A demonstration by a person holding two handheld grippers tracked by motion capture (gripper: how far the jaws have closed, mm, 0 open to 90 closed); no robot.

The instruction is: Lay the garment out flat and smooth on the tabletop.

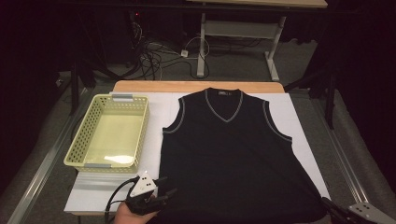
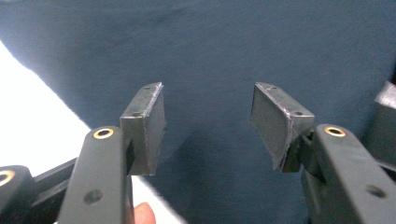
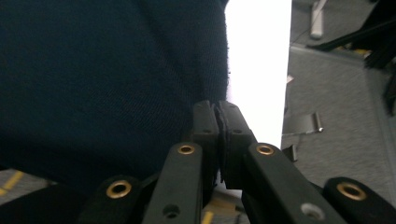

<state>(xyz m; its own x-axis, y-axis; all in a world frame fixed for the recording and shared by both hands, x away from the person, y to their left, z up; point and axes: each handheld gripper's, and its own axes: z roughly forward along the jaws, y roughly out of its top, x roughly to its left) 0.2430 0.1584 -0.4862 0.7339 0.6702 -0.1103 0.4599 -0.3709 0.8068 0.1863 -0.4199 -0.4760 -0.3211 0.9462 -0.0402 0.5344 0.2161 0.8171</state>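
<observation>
A black sleeveless V-neck vest (image 1: 229, 149) with grey trim lies flat, front up, on the white-covered table (image 1: 154, 107). My left gripper (image 1: 168, 185) hovers at the vest's lower left corner. In the left gripper view the left gripper (image 2: 208, 116) is open, with only the dark fabric (image 2: 210, 46) beneath it and nothing between the pads. My right gripper (image 1: 328, 205) is at the vest's lower right corner. In the right gripper view the right gripper (image 3: 219, 116) is shut, pinching a thin fold at the edge of the vest (image 3: 107, 79).
An empty pale yellow plastic basket (image 1: 142, 135) stands on the table left of the vest. Metal rails run along both table sides. Beyond the far edge are floor cables (image 1: 154, 56) and another table's legs (image 1: 201, 46). Grey floor (image 3: 336, 93) lies right of the table.
</observation>
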